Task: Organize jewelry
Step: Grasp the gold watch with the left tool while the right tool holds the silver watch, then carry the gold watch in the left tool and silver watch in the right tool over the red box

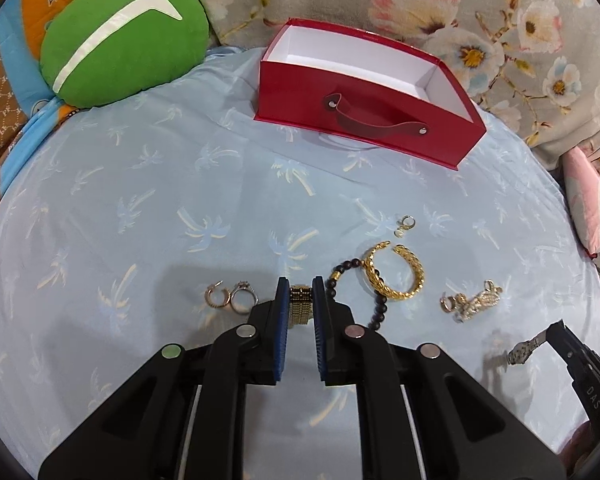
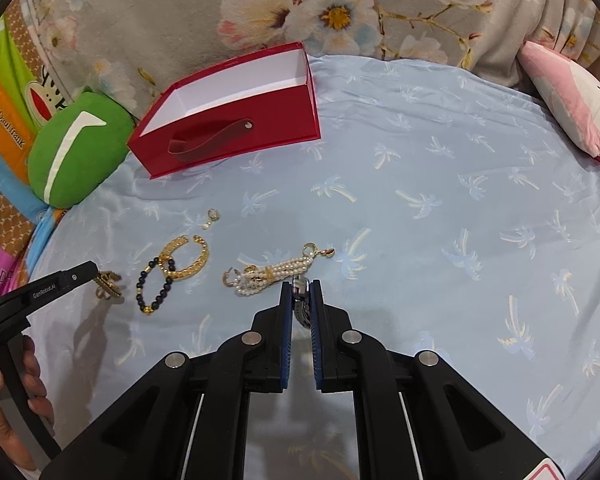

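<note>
- A pale blue sheet printed with small palm trees covers the whole work surface; it lies mostly flat, with soft creases running toward the far edge.
- Behind it hangs a grey floral fabric with large pink and white blossoms.
- A round green cushion with a white stripe rests at the far left edge of the sheet, against bright orange and blue printed bedding.
- A pink and white plush pillow sits at the far right edge.
- An open red box with a white lining and a dark red strap handle stands at the back of the sheet, well apart from the jewelry; its inside looks empty.
- The left gripper is pinched on a gold mesh band, which sits between its blue pads.
- Two rings lie just left of that gripper on the sheet.
- A dark beaded bracelet lies just right of it, overlapping a gold braided cuff.
- A small hoop earring lies beyond the cuff, toward the box.
- A pearl strand piece with gold clasps lies further right.
- The right gripper is pinched on a silver watch, just beside the pearls.
- A person's hand holds the left gripper's handle at the left border of the right wrist view.
</note>
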Available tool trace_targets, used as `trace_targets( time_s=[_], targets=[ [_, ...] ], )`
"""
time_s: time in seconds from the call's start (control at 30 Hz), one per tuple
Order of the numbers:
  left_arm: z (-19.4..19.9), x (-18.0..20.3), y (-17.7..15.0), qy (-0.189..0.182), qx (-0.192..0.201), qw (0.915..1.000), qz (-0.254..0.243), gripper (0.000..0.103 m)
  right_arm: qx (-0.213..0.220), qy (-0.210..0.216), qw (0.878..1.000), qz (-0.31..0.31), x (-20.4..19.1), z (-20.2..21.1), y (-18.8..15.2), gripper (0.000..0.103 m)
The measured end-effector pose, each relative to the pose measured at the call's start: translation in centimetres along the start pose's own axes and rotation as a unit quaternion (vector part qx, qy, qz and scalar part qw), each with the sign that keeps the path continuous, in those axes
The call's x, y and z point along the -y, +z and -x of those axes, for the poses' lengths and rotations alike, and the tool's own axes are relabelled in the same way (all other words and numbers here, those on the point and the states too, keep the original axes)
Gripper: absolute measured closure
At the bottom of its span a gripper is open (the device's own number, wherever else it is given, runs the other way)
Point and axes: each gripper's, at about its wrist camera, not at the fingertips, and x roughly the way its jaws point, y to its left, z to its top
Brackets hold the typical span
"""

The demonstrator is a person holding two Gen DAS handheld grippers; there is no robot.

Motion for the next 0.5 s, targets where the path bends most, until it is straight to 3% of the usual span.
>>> trace_targets(
  time_s=[0.3, 0.5],
  targets=[
    [3.9, 0.1, -0.6, -0.017, 0.022, 0.9996, 0.001, 0.092, 0.019, 0.023, 0.999, 0.013, -1.2, 2.6, 0.6, 0.096],
    [6.1, 0.7, 1.1, -0.026, 0.046, 0.9986, -0.008, 0.092, 0.032, 0.038, 0.998, 0.027, -2.3, 3.8, 2.1, 0.096]
  ],
)
